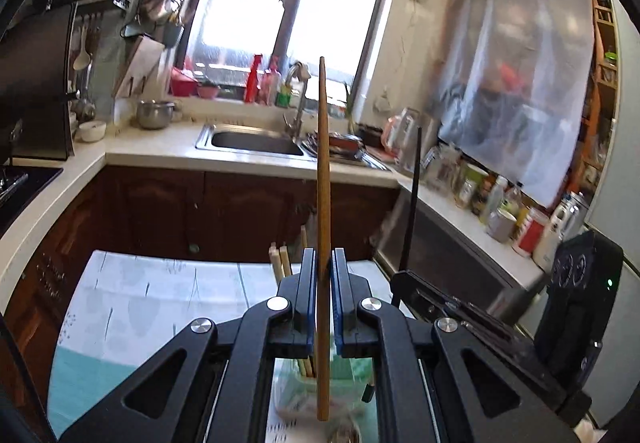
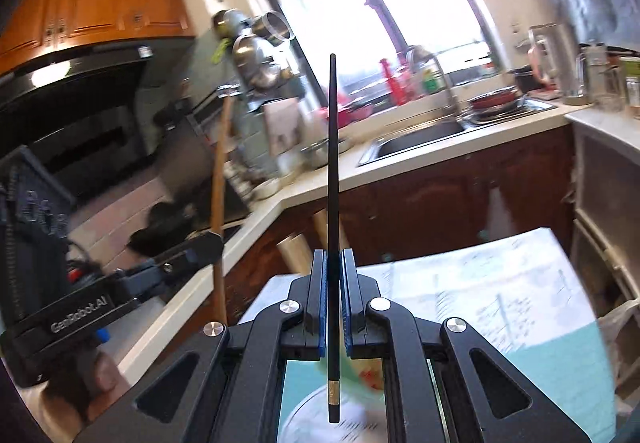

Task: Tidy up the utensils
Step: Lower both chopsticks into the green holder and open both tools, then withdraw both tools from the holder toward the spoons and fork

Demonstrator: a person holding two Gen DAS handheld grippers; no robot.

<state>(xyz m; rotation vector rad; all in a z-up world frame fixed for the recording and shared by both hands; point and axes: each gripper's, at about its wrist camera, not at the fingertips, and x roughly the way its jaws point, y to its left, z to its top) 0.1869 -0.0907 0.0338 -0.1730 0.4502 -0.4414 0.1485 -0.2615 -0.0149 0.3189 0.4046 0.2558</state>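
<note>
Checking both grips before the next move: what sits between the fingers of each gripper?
Left wrist view: a brown wooden chopstick, upright between the left gripper's fingers. Right wrist view: a black chopstick in the right gripper.

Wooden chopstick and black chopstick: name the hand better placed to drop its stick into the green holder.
Left, probably. The left gripper holds the wooden chopstick upright directly over the green holder; the right gripper holds the black chopstick alongside.
</note>
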